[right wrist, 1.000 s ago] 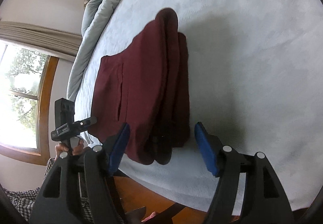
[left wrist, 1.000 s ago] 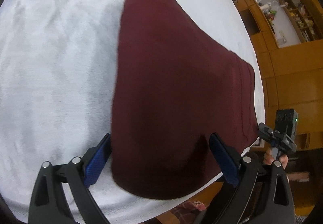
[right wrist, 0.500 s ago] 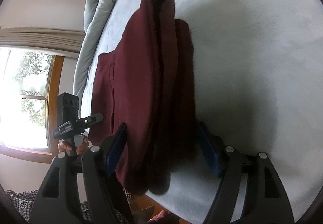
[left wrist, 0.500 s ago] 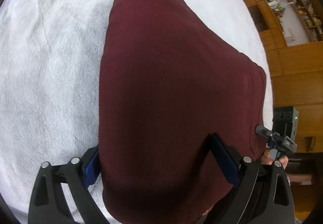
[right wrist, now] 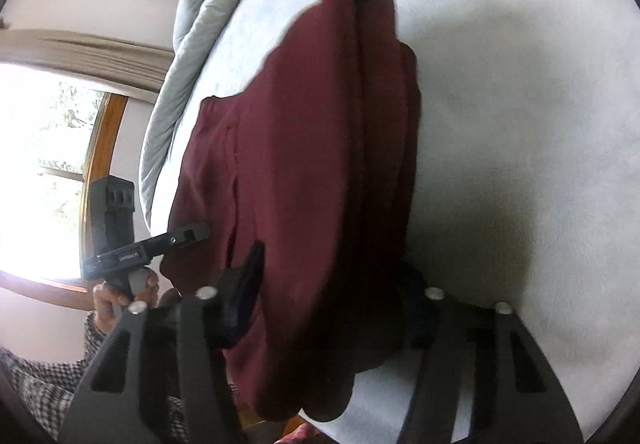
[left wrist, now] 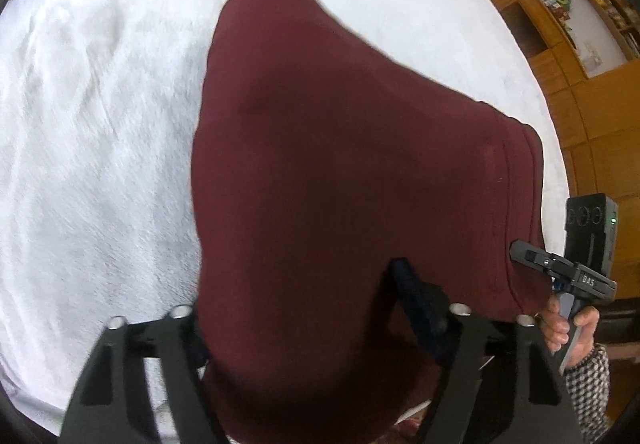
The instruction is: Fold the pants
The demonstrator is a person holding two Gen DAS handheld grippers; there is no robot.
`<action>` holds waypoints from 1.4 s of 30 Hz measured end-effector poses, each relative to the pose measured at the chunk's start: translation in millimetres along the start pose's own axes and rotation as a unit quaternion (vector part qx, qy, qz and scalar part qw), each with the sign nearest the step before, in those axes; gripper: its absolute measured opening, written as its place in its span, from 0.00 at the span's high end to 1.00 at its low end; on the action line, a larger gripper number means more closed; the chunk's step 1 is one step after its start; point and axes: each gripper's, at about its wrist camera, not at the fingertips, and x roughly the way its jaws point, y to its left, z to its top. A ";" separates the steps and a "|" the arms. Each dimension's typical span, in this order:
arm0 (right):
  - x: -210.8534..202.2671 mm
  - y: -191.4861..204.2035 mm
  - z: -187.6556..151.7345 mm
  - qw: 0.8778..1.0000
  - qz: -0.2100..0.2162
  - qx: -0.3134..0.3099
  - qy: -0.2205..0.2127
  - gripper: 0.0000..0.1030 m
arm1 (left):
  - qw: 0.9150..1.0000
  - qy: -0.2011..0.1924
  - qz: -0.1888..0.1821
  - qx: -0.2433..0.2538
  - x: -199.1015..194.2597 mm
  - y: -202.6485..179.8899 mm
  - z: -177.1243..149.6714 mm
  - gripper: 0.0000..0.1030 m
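The dark red pants (left wrist: 340, 172) lie folded on the white bed cover (left wrist: 88, 124). My left gripper (left wrist: 296, 308) is shut on the near edge of the pants, with cloth filling the space between its fingers. In the right wrist view the pants (right wrist: 320, 148) show as a thick folded stack. My right gripper (right wrist: 332, 284) is shut on the stack's near end. Each gripper shows in the other's view, the right gripper (left wrist: 576, 276) and the left gripper (right wrist: 148, 244), at the sides of the pants.
A grey quilt (right wrist: 208, 4) is bunched along the bed's far side by a window (right wrist: 44, 164). Wooden cabinets and shelves (left wrist: 588, 84) stand beyond the bed's right edge. The bed's near edge runs just under both grippers.
Both grippers moved forward onto the near edge of the pants and closed on the cloth. The near end of the pants has risen slightly off the bed.
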 end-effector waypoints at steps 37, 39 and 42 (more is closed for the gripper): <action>22.3 3.1 153.1 0.997 -0.065 -0.006 -0.037 0.53 | 0.991 -0.113 -0.067 -0.019 3.6 43.3 125.0 0.58; 27.6 -14.1 151.6 0.998 -0.046 0.014 -0.032 0.43 | 0.991 -0.098 -0.088 -0.034 20.2 59.5 123.1 0.48; 18.2 -16.7 143.1 0.997 -0.056 0.022 -0.042 0.31 | 0.987 -0.097 -0.115 -0.052 19.6 71.2 112.3 0.38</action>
